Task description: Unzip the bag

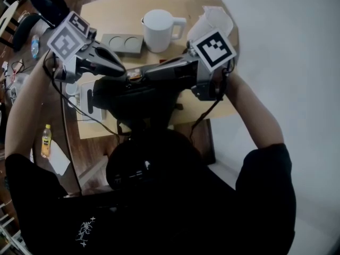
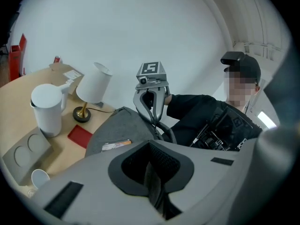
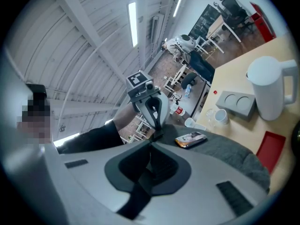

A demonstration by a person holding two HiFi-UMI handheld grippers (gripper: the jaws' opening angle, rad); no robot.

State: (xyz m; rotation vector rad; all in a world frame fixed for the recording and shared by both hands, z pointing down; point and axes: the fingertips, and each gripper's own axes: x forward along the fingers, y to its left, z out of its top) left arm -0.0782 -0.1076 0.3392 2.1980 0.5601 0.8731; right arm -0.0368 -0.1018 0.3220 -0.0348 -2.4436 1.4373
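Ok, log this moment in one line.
left tool: shut on dark strip | right tool: shut on black strap | bag: grey, on table | zip: not visible

Count two grippers, the left gripper [image 1: 124,71] and the right gripper [image 1: 147,74], and one bag [image 2: 124,125]. On the one table [image 1: 111,15], count one white jug [image 1: 158,30], one lamp [image 2: 95,83], one red mat [image 2: 80,136] and one gray block [image 1: 123,44] with two round recesses.
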